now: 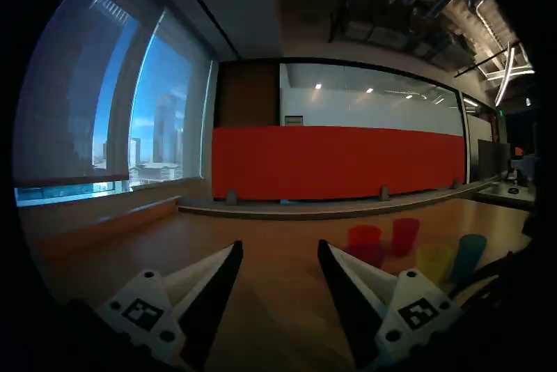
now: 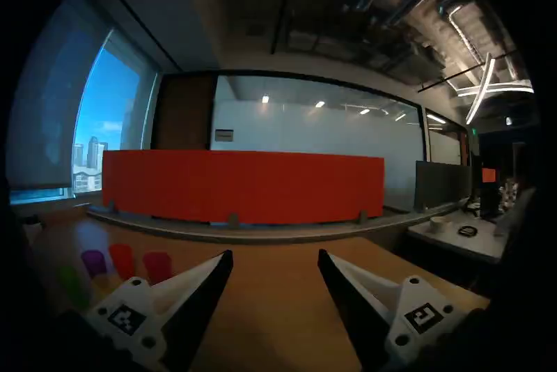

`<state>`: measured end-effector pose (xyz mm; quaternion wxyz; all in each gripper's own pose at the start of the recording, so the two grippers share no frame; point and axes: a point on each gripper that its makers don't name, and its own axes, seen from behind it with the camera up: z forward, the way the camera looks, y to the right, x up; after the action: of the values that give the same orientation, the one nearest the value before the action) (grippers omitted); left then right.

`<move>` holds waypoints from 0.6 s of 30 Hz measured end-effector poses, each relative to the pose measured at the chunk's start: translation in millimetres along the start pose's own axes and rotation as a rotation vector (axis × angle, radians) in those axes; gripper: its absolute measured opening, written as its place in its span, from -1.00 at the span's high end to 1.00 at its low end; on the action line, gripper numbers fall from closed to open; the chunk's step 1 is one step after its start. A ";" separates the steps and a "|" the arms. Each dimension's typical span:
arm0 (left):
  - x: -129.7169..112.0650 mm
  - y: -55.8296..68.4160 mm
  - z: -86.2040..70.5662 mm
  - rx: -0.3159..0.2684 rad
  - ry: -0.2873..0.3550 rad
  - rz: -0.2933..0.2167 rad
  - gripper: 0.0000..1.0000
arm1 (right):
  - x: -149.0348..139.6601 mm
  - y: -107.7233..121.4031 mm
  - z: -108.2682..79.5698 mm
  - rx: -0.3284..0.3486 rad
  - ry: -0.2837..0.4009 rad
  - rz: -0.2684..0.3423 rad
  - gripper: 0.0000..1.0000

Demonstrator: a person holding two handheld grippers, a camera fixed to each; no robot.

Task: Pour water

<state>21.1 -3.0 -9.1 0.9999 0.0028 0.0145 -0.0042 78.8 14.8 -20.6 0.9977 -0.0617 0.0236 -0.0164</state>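
Observation:
Several coloured plastic cups stand on a wooden table. In the left gripper view they sit ahead and to the right: an orange-red cup, a purple one in front of it, a red cup, a yellow cup and a teal cup. My left gripper hovers open above the table, left of the cups, holding nothing. In the right gripper view a purple cup, an orange cup, a red cup and a green cup stand at the left. My right gripper is open and empty.
An orange-red partition runs along the table's far edge, with a glass wall behind it. Large windows line the left side. A neighbouring desk with a monitor and small items stands at the right. The room is dim.

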 end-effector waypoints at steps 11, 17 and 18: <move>-10.8 3.8 5.5 -0.007 -0.005 0.020 -0.58 | 1.8 6.7 -1.4 -0.010 0.002 -0.004 -0.89; -15.0 4.2 6.5 -0.013 -0.016 0.012 -0.58 | -0.6 8.2 -1.9 -0.009 -0.002 -0.003 -0.89; -15.9 4.3 6.7 -0.014 -0.018 0.009 -0.58 | -1.0 8.2 -1.9 -0.009 -0.003 -0.003 -0.89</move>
<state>5.4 1.4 -1.9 1.0000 -0.0043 0.0053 0.0003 78.0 22.7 -23.5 0.9974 -0.0663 0.0219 -0.0176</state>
